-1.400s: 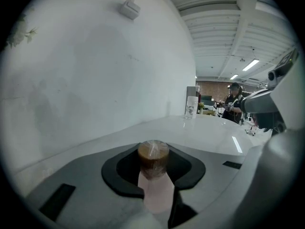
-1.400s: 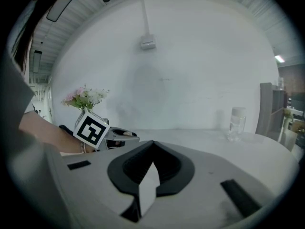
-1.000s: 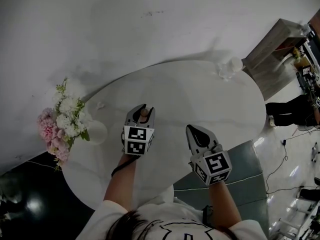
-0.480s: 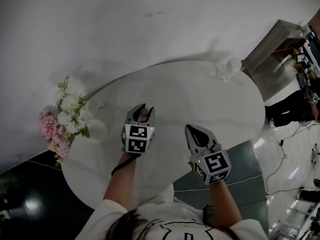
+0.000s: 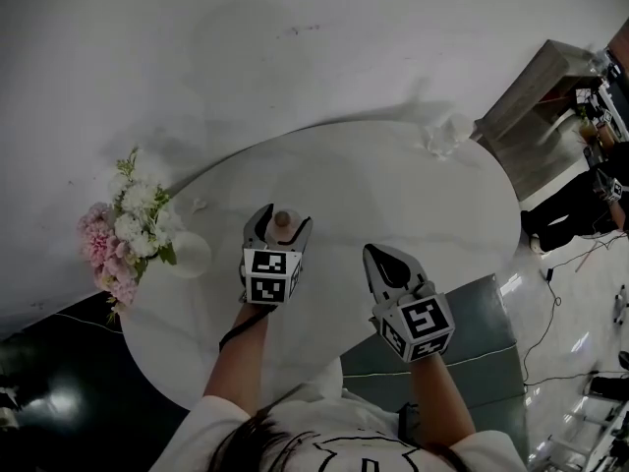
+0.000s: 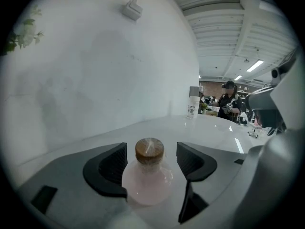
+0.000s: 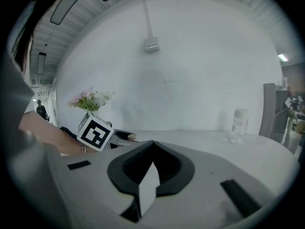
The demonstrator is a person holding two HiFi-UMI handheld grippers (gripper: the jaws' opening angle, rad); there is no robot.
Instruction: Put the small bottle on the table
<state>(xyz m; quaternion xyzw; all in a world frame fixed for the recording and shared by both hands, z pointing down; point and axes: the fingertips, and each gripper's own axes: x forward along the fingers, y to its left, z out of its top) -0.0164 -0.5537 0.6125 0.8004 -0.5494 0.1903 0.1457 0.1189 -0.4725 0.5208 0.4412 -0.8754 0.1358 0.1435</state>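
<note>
The small bottle (image 6: 148, 175), round, pale pink with a brown cork, stands upright on the white oval table (image 5: 413, 185). My left gripper (image 6: 150, 159) is around it with its jaws opening; both black pads stand clear of the glass. From the head view the small bottle (image 5: 283, 220) shows its cork between the spread tips of the left gripper (image 5: 281, 226). My right gripper (image 5: 385, 261) rests over the table's near right side, its jaws shut with nothing between them. Seen in the right gripper view, the right gripper (image 7: 151, 162) has its pads closed together.
A vase of pink and white flowers (image 5: 133, 234) stands at the table's left edge. A clear glass bottle (image 5: 444, 136) sits at the far right edge, also in view as the clear bottle (image 7: 237, 125). A grey chair (image 5: 482, 332) is under the near right. A wooden cabinet (image 5: 536, 106) stands beyond.
My left gripper's jaws have spread apart and let go of the small bottle, which now stands free on the table. The right gripper has stayed where it was.
</note>
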